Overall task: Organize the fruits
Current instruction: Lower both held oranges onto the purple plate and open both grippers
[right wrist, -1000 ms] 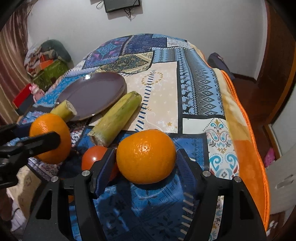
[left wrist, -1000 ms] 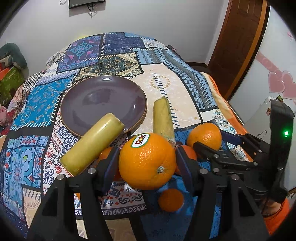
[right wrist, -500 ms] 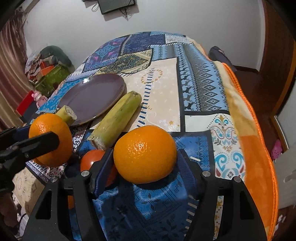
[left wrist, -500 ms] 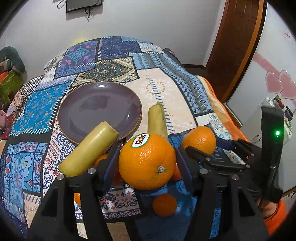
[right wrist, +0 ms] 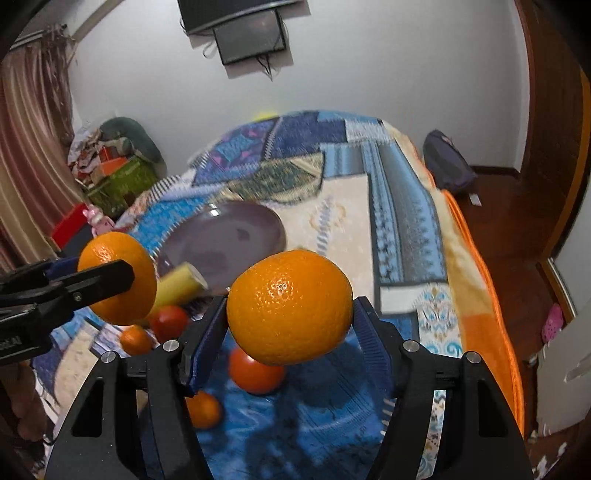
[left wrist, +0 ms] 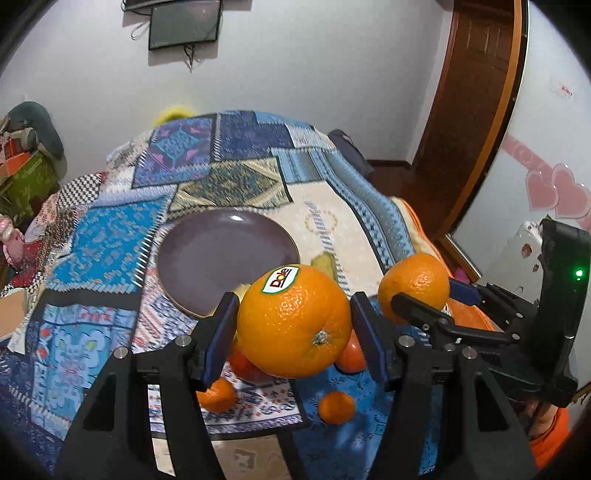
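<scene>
The left gripper (left wrist: pixel 293 325) has its jaws about half spread and clamped on a large stickered orange (left wrist: pixel 293 320), both pads pressed to its sides. The right gripper (right wrist: pixel 290 325) is likewise about half spread and closed on a plain orange (right wrist: pixel 290 306). Each fruit blocks much of what lies past the jaws.

Under the left jaws, two red tomatoes (left wrist: pixel 351 356) show only as slivers behind the held fruit, and two small mandarins (left wrist: pixel 336 407) lie on the patterned blanket (left wrist: pixel 110 240) below. Just beyond the jaws, the yellow-green stalk pieces (left wrist: pixel 325 264) are nearly covered, with only their ends peeking out. From the right wrist view one stalk end (right wrist: pixel 179 286) pokes out between the two grippers, blurred. Further out sits the purple plate (left wrist: pixel 221 258), its near rim hidden by the stickered orange. The right wrist view is smeared across the blanket and plate.

Compared with a second ago, both grippers have risen with their oranges: the blanket, plate and loose fruit sit lower and smaller, and more wall and the dark screen (left wrist: pixel 184 22) come into view.
</scene>
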A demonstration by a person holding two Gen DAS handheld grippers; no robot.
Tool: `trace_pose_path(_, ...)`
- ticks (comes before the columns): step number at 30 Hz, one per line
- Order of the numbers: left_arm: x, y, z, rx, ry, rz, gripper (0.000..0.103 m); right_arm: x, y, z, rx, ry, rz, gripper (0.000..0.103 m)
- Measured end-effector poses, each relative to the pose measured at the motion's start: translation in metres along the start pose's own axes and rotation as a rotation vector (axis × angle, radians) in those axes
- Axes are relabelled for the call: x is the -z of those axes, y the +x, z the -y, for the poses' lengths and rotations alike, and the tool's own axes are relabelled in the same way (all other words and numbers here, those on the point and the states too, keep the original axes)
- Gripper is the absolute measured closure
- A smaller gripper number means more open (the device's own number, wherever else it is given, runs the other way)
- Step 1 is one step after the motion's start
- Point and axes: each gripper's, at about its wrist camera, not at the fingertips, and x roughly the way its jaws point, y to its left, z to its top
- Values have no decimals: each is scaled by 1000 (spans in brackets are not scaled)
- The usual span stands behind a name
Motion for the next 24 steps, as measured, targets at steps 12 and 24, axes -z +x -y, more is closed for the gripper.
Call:
trace_pose_path(12, -22, -22, -46, -77, -20, 71, 42, -32, 13, -34, -39, -31, 72, 38)
trace_pose_path(24, -46, 17, -86, -102, -42, 53, 42, -49, 58, -52, -54, -75, 45, 38)
